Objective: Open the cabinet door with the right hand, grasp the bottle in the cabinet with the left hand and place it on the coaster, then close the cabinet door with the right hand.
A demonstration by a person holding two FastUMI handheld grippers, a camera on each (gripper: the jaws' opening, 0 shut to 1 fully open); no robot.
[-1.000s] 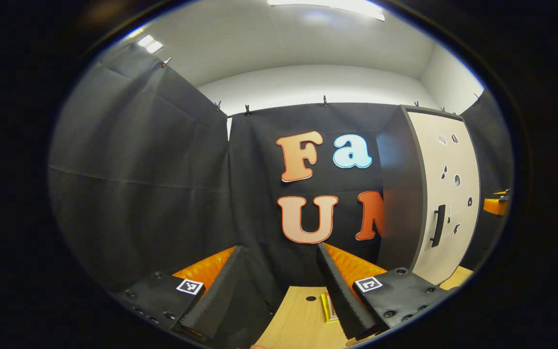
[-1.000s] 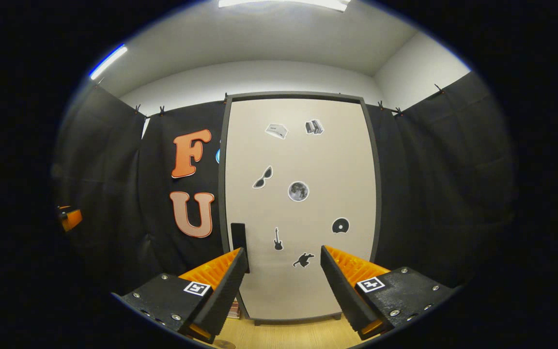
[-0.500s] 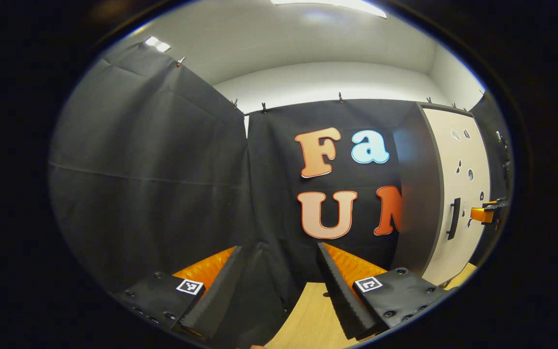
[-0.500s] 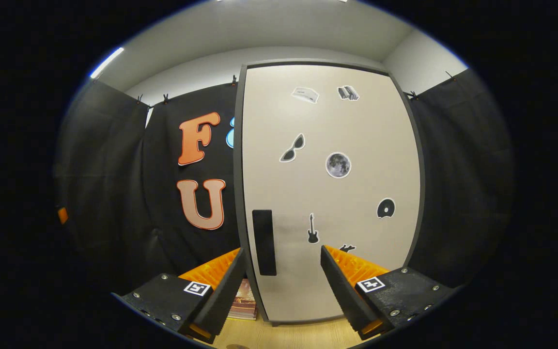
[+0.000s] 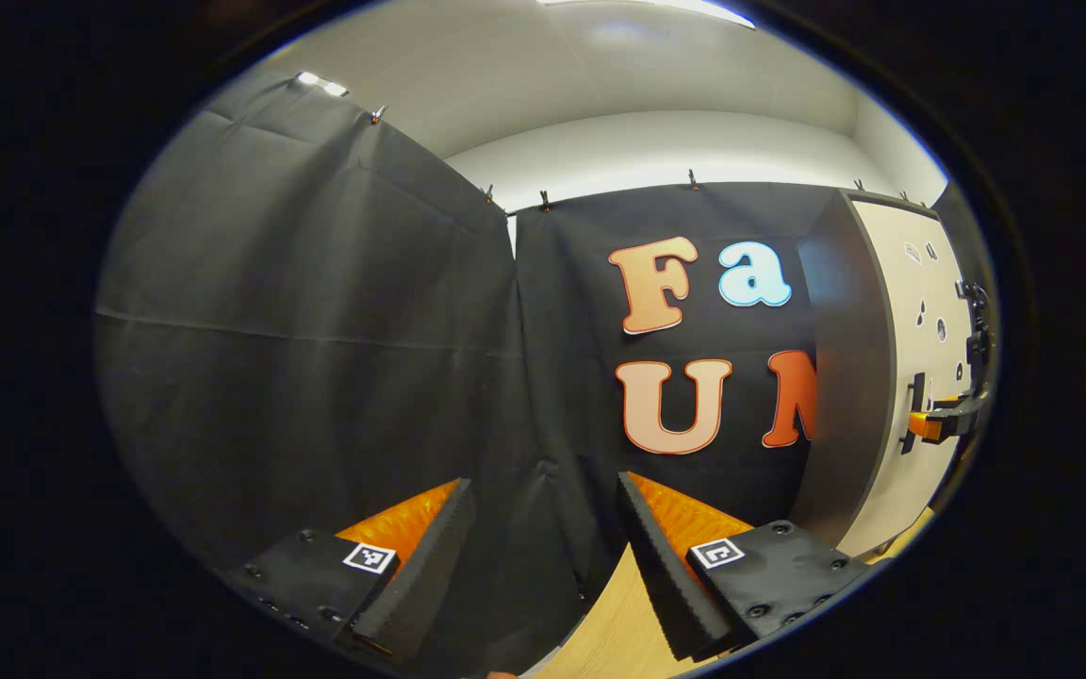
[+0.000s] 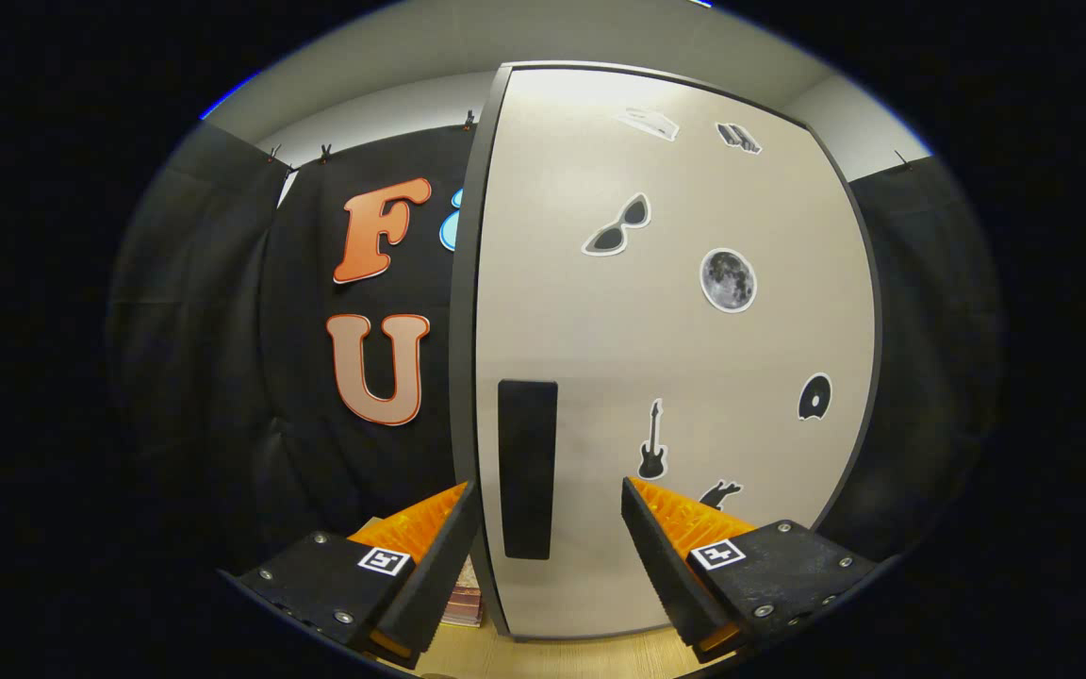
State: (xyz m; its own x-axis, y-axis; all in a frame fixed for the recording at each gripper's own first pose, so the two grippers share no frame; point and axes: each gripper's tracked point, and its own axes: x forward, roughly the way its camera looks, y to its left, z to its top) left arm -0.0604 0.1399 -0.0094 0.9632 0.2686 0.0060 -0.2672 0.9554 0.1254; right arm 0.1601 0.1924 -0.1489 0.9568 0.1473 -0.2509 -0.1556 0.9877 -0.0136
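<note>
In the left gripper view, the left tongs point(image 5: 543, 556) are held apart with nothing between them, aimed at the black cloth wall point(image 5: 317, 321); a strip of pale wooden counter point(image 5: 609, 632) is seen beneath them; farther right the cabinet point(image 5: 845, 377) is seen from its dark side, and at the far right edge the right tongs point(image 5: 941, 420) are seen close to the door's handle, though whether contact is made cannot be told. In the right gripper view, a small stack of books point(image 6: 466, 604) is seen at the cabinet's lower left corner; the cabinet door point(image 6: 675, 358) is shut, pale and dotted with stickers; its dark upright handle point(image 6: 526, 467) is framed between the fingers of the right tongs point(image 6: 548, 556), which are spread apart and not pressed on it.
</note>
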